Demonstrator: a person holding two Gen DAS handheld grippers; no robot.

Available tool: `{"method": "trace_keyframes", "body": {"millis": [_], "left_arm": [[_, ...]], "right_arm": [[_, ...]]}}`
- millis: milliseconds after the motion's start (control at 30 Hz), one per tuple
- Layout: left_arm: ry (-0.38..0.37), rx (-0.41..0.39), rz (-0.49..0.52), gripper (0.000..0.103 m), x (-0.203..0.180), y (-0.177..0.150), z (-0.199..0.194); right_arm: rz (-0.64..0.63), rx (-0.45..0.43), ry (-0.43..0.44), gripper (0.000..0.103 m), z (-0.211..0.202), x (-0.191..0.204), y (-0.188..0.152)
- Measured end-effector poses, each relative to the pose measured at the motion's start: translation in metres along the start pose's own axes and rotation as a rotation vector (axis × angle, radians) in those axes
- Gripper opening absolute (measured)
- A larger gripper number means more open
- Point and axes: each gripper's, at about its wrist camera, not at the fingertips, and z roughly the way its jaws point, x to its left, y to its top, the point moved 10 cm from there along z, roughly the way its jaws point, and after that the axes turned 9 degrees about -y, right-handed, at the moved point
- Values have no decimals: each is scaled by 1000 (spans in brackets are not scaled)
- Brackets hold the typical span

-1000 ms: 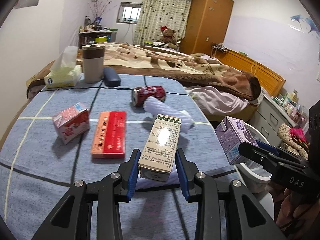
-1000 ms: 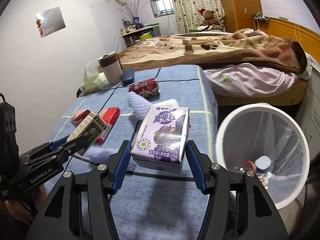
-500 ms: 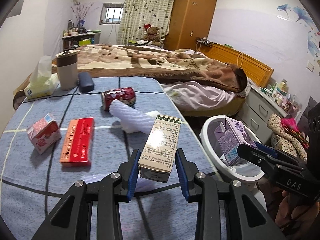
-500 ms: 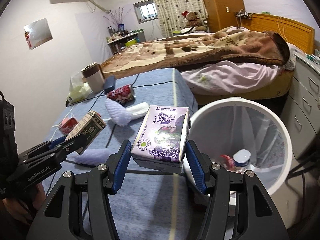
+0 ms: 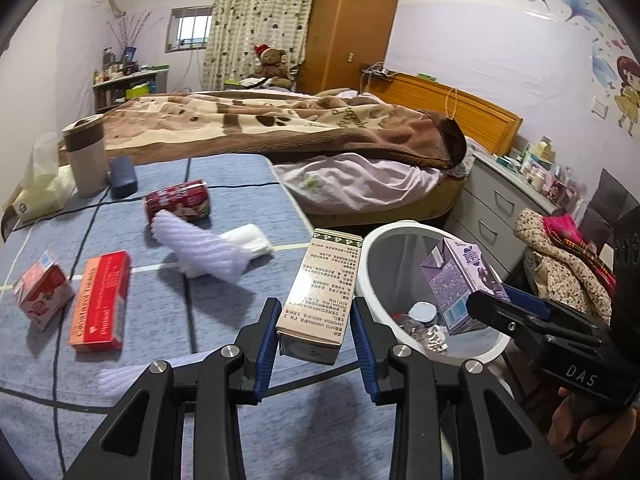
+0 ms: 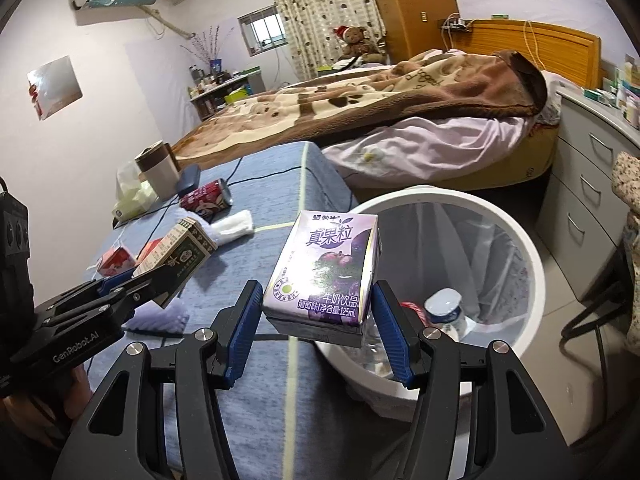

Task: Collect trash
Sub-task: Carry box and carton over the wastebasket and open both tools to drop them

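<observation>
My left gripper (image 5: pixel 316 336) is shut on a beige medicine box (image 5: pixel 322 294) and holds it above the table's right edge, beside the white trash bin (image 5: pixel 400 236). My right gripper (image 6: pixel 320 328) is shut on a purple milk carton (image 6: pixel 326 270), held over the bin's near rim (image 6: pixel 524 244). The carton also shows in the left wrist view (image 5: pixel 460 280), over the bin. The medicine box shows in the right wrist view (image 6: pixel 180 252). A plastic bottle (image 6: pixel 444 312) lies in the bin.
On the blue table cloth (image 5: pixel 224 172) lie a red can (image 5: pixel 178 202), a white wrapper (image 5: pixel 208 250), a red flat box (image 5: pixel 100 300), a small red carton (image 5: pixel 40 290), a mug (image 5: pixel 86 154), a dark case (image 5: pixel 122 176) and tissues (image 5: pixel 38 184). A bed (image 5: pixel 320 132) stands behind, drawers (image 6: pixel 588 184) to the right.
Both grippers have swung right with their boxes. The bin has come fully into view, and the purple carton now hangs over it.
</observation>
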Motion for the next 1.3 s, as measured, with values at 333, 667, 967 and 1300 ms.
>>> {"method": "trace_keyframes", "body": {"millis": [333,667,967,1300], "left_arm": [[-53,26,37,36,-31,1,23],[-118,82,75,36,-59,-4,52],[-165,134,104,36,-79,-9,80],[-165,182,101,41,-80,-12,104]], "right_arm": [[38,6,-38,58,0,-26,-2],[90,23,-81,58,1,-56,-10],[118,60,-111,58,7,-72,-17],[125,95,-120,62,12,-79,-25]]}}
